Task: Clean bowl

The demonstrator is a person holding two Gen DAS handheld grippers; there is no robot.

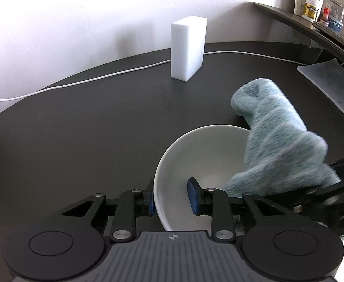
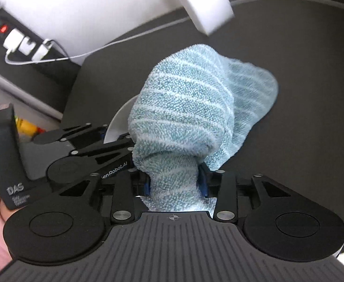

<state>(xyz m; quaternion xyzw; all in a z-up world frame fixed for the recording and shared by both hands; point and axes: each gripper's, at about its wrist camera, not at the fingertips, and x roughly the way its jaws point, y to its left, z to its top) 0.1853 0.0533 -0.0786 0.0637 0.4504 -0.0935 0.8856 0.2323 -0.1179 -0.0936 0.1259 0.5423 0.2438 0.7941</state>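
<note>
We pin the white bowl on the table, left gripper jaws straddling its rim, right gripper jaws clamped on the towel over it, wiping seemingly underway, not finished.

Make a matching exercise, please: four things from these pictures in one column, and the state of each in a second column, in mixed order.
Things:
1. bowl
2. cloth
3. white block
4. white cable

States:
A. stands upright on the table, touched by no gripper
B. squeezed between the fingers of the right gripper
C. lies along the far edge of the table, behind the block
D. its rim sits between the fingers of the left gripper

Pairs: 1-D, 2-B, 3-A, 4-C
</note>
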